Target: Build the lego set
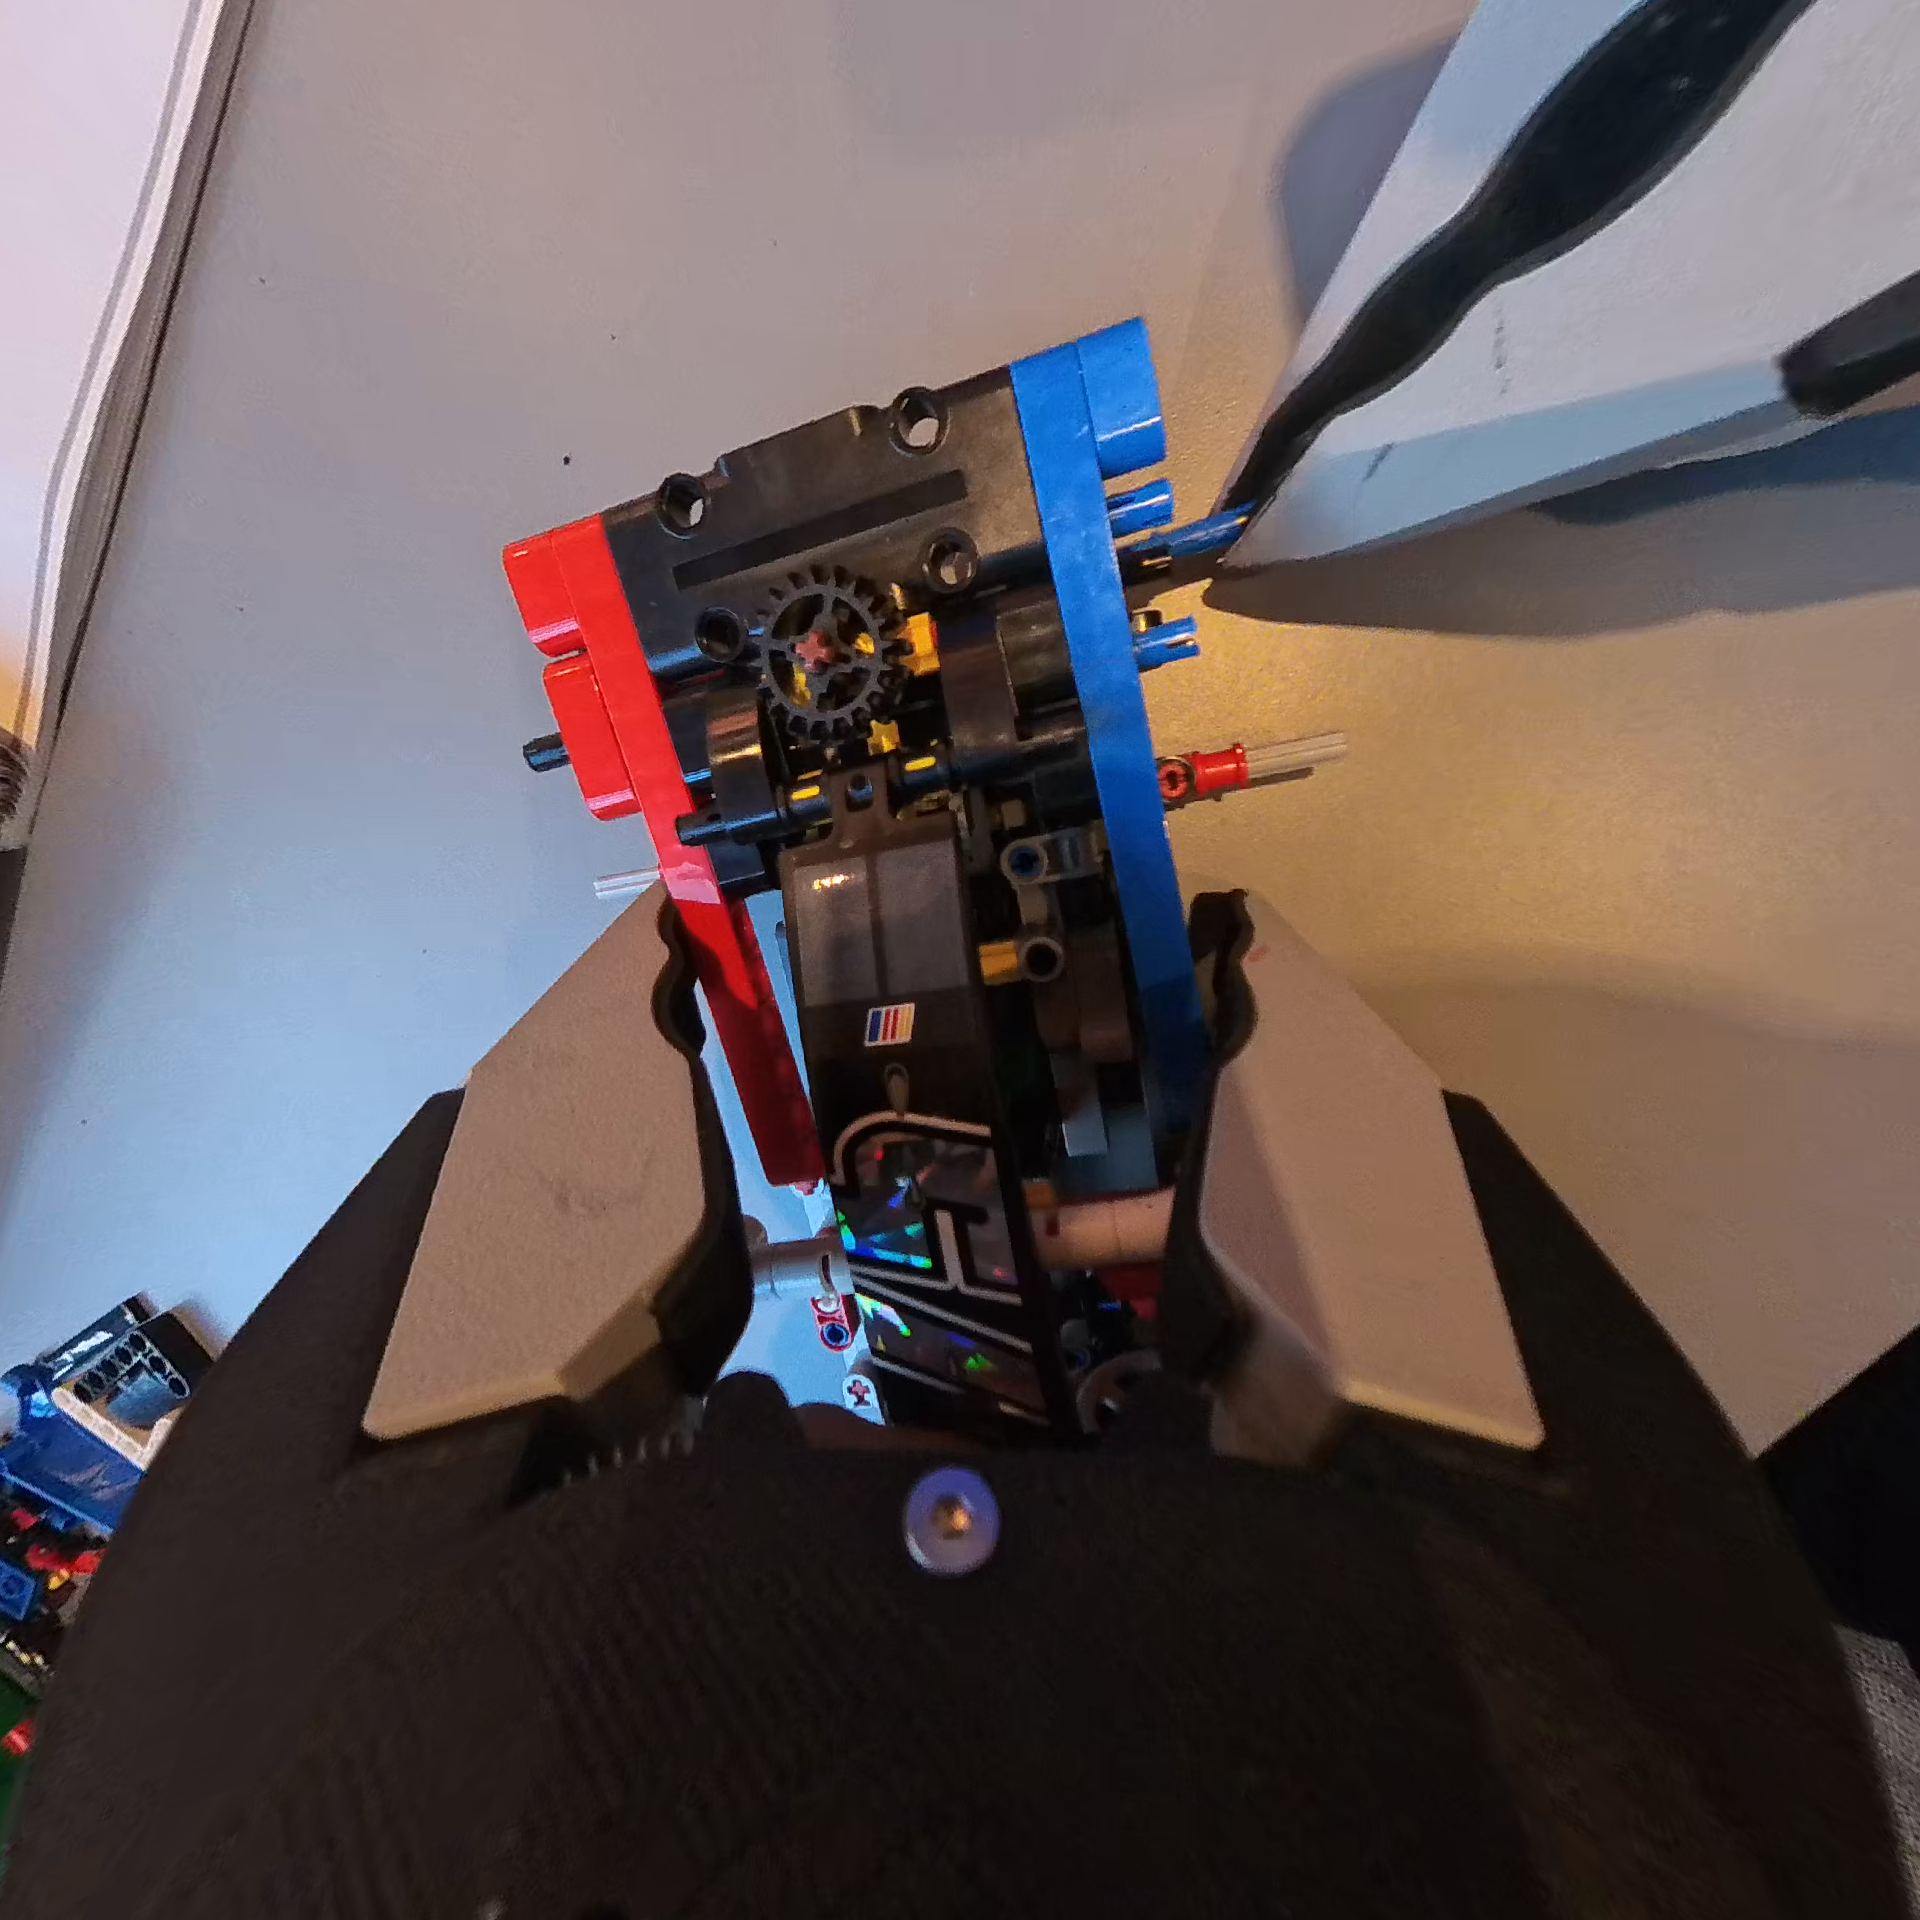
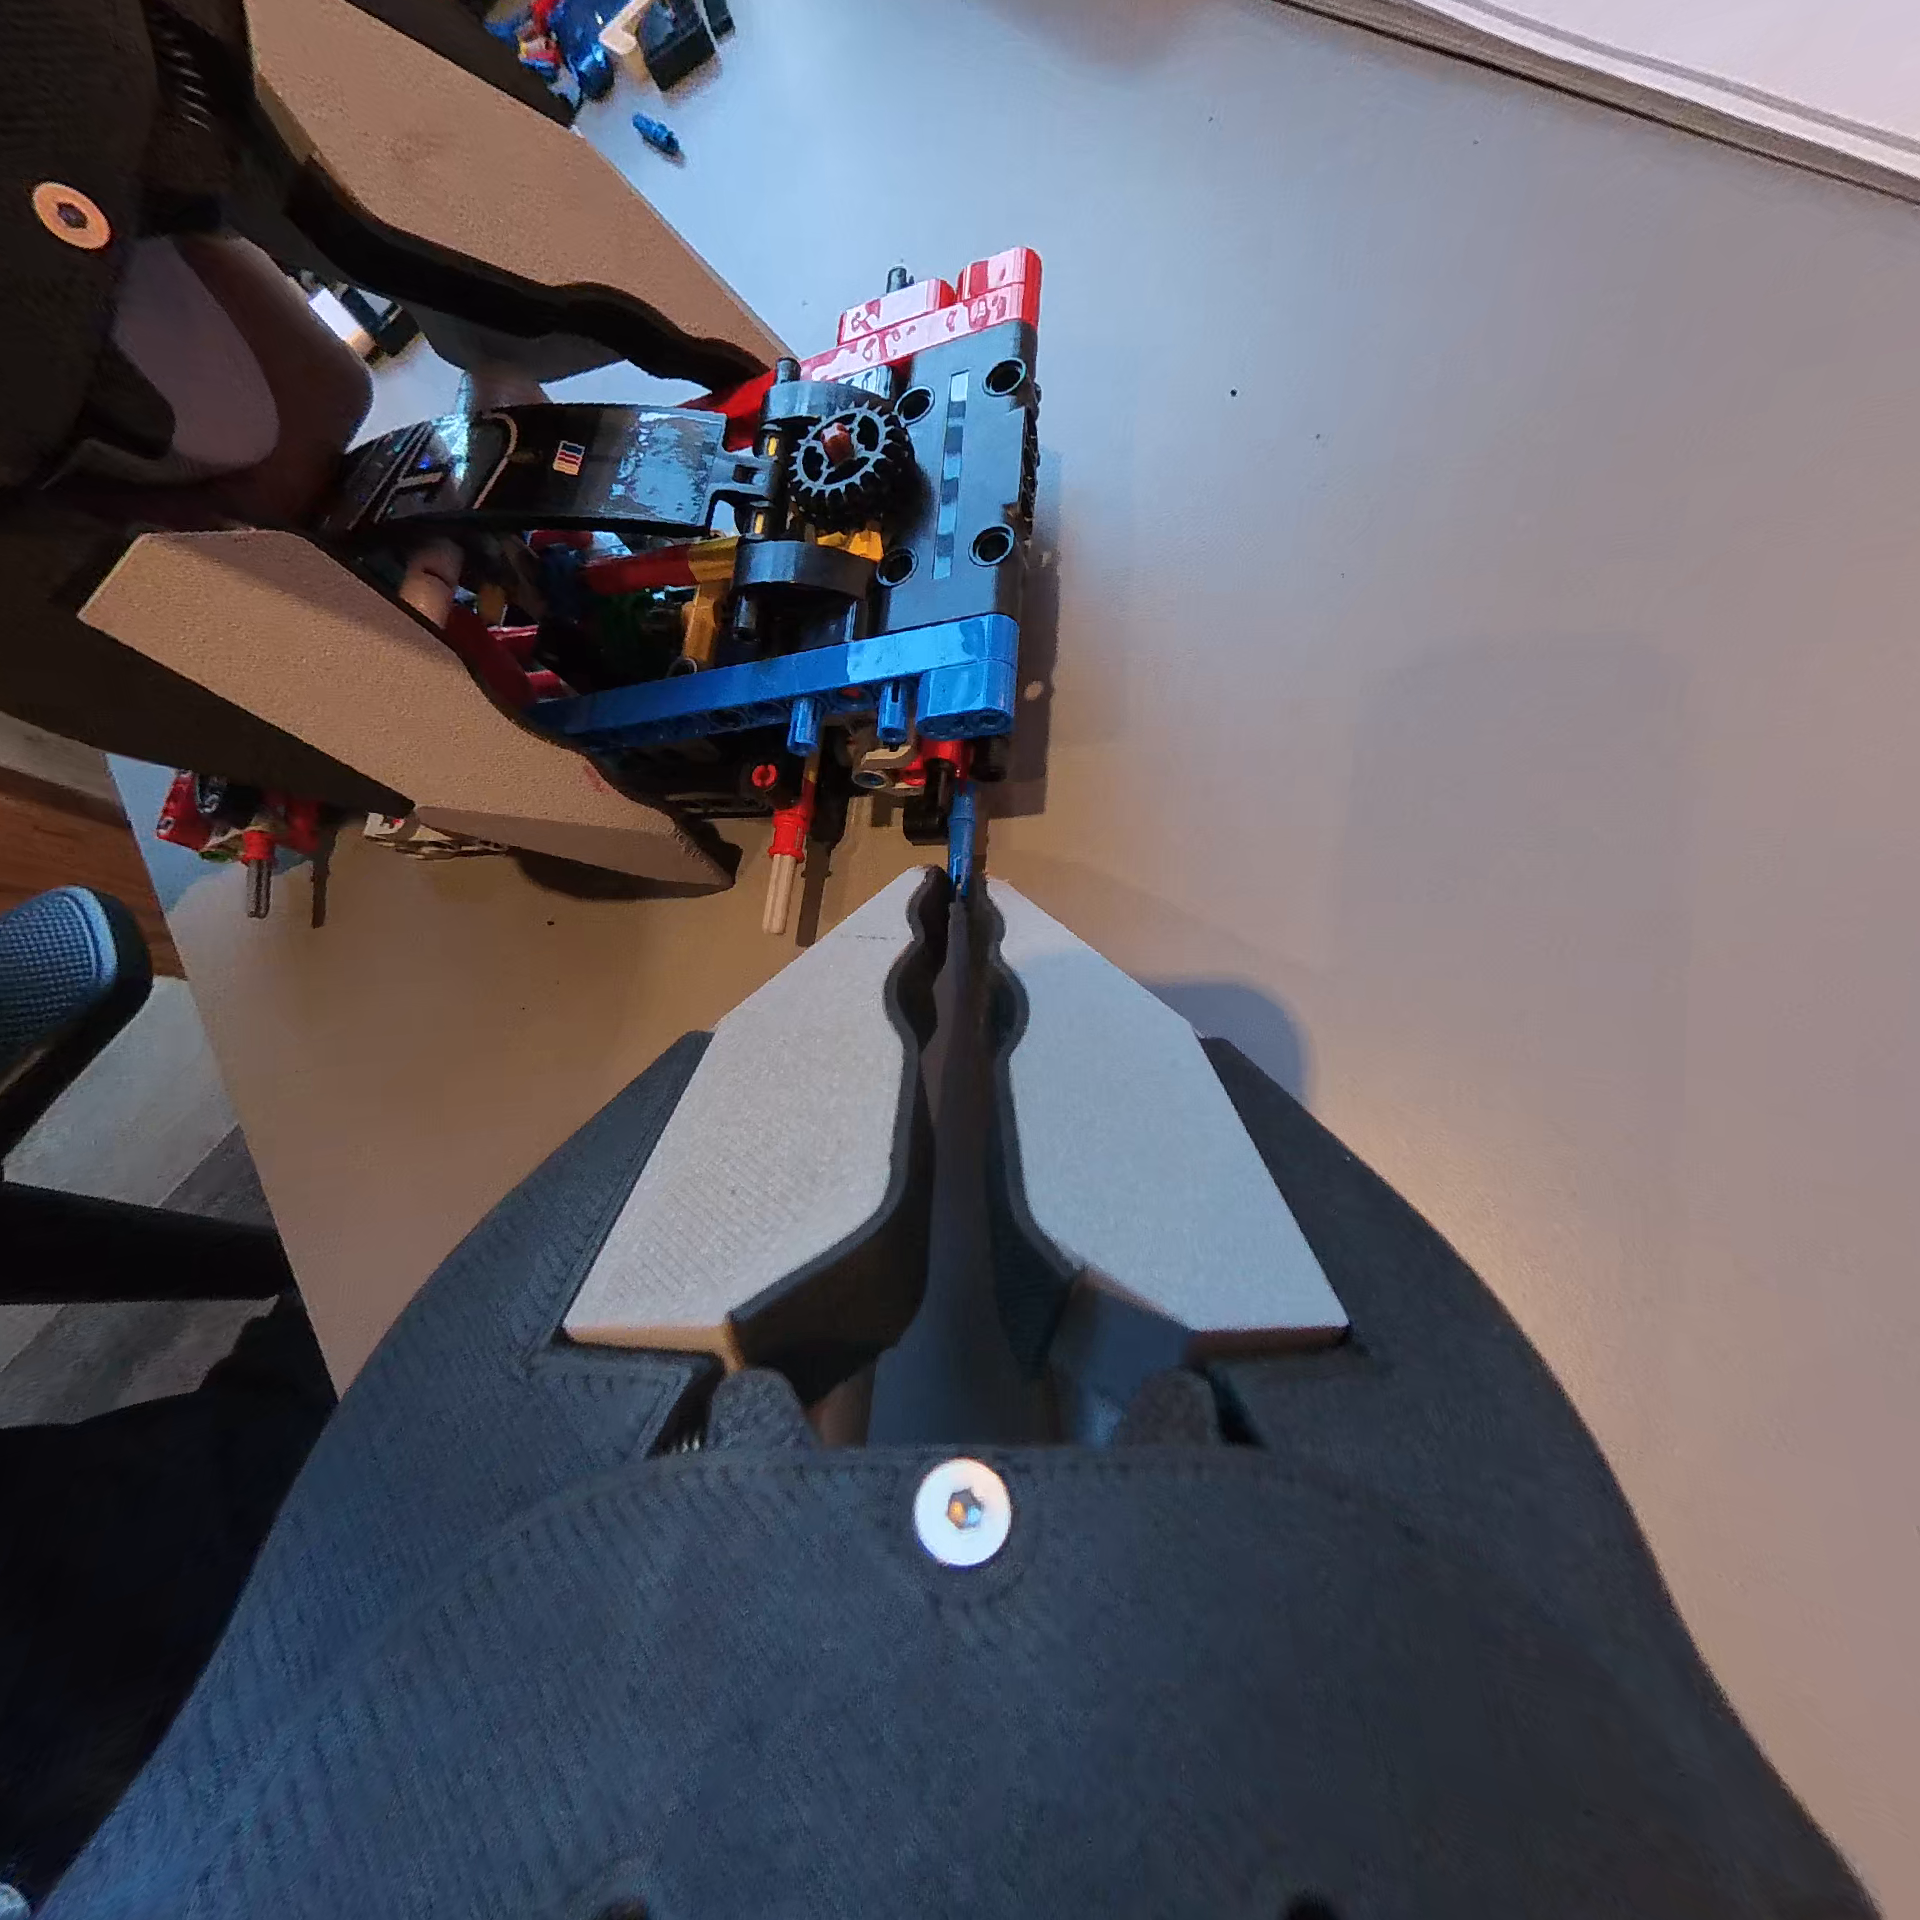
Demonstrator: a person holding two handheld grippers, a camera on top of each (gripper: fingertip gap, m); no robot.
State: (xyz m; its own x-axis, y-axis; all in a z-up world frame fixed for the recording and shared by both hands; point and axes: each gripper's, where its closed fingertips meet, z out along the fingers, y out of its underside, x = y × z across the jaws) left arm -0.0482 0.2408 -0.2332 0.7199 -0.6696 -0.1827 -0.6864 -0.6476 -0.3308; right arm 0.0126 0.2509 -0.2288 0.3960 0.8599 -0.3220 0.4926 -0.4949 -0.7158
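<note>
While the left gripper clamps the red-and-blue-sided black Lego chassis steady, the right gripper pinches a slim blue plastic pin at the chassis's blue side, probably for insertion.

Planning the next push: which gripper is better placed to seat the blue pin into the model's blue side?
Right. The right gripper is shut on the thin blue pin, already at the blue side beam. The left gripper is clamping the model, steadying it.
</note>
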